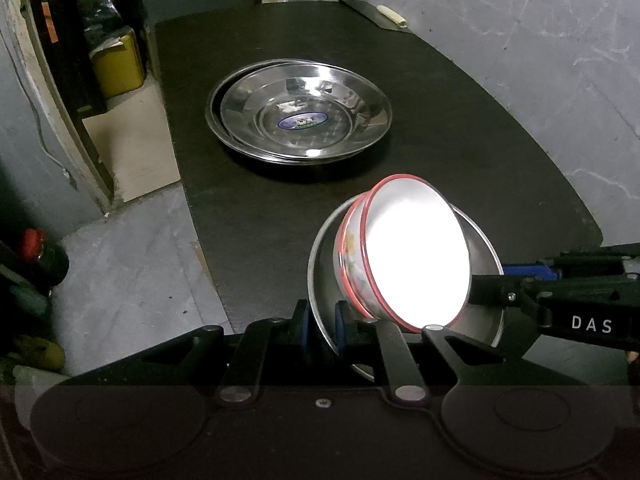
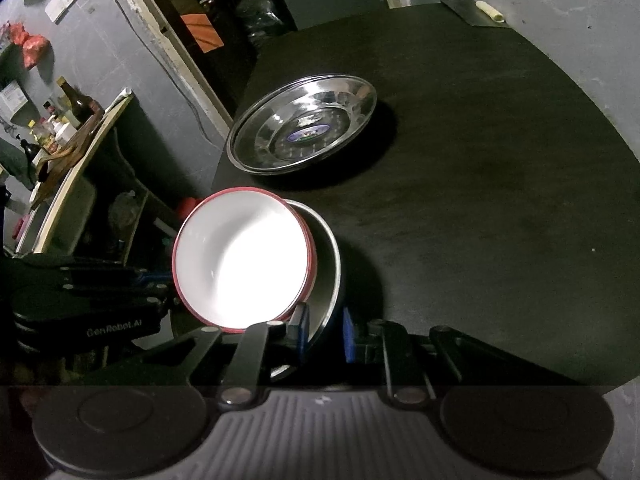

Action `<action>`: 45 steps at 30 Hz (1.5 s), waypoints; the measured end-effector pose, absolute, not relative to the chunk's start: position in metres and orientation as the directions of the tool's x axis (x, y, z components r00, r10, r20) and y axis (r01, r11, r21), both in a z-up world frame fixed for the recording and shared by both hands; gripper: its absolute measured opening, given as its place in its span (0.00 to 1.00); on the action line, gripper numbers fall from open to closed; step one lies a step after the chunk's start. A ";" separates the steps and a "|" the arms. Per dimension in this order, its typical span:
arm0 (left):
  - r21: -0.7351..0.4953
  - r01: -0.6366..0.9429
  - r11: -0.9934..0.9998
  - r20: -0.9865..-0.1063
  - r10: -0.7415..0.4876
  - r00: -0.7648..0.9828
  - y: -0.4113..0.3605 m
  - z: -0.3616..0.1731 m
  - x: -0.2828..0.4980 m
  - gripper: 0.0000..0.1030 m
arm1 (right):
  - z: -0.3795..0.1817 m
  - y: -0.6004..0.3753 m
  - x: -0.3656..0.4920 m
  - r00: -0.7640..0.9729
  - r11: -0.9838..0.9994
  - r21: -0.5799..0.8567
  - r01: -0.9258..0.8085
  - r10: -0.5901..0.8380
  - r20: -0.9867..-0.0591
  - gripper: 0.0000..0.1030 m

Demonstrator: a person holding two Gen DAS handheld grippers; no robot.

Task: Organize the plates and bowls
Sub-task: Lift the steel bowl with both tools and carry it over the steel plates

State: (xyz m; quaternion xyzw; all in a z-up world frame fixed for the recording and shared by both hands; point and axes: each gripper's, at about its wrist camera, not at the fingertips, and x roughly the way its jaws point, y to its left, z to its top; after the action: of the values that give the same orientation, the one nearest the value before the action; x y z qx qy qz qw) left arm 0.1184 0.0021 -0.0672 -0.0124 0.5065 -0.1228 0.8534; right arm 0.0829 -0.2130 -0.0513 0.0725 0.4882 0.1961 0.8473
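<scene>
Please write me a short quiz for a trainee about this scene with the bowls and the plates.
1. True or false: the steel plates lie stacked on the black table.
2. Where do the red-rimmed bowls sit? A) in the steel bowl B) on a plate C) directly on the tabletop
3. Fill in: the left gripper clamps the steel bowl at its ____.
Key: 1 true; 2 A; 3 rim.

A dark, matte tabletop with rounded corners carries the things. A stack of shiny steel plates lies flat near its middle, the top one bearing an oval sticker at its centre. At the far corner a dark flat board rests with a pale, short stick on it.
</scene>
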 end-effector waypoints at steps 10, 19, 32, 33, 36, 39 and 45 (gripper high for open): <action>-0.160 0.201 0.967 -0.848 -0.238 0.473 -0.003 -0.063 0.121 0.12 | -0.046 -0.219 0.085 0.460 0.917 0.303 -0.259 0.393 -0.796 0.19; -0.178 0.189 0.966 -0.837 -0.250 0.486 0.000 -0.061 0.127 0.12 | -0.042 -0.221 0.092 0.460 0.917 0.296 -0.268 0.392 -0.797 0.19; -0.198 0.186 0.962 -0.816 -0.267 0.512 -0.002 -0.052 0.141 0.12 | -0.032 -0.233 0.104 0.475 0.912 0.324 -0.250 0.408 -0.780 0.19; -0.200 0.187 0.962 -0.814 -0.270 0.514 -0.003 -0.051 0.142 0.12 | -0.031 -0.234 0.105 0.477 0.912 0.325 -0.248 0.407 -0.779 0.19; -0.206 0.190 0.960 -0.809 -0.276 0.519 -0.005 -0.049 0.147 0.12 | -0.029 -0.238 0.109 0.481 0.913 0.328 -0.243 0.407 -0.776 0.19; -0.211 0.192 0.958 -0.804 -0.282 0.524 -0.007 -0.047 0.152 0.12 | -0.027 -0.240 0.113 0.484 0.914 0.329 -0.239 0.406 -0.775 0.19; -0.217 0.198 0.956 -0.796 -0.291 0.530 -0.012 -0.045 0.160 0.12 | -0.025 -0.247 0.120 0.485 0.913 0.340 -0.228 0.409 -0.773 0.19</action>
State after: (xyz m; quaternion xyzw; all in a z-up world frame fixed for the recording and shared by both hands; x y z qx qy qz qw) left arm 0.1600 -0.0124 -0.0447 -0.0500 0.4640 -0.1399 0.8733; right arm 0.1195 -0.2466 -0.0249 0.0959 0.4720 0.1857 0.8565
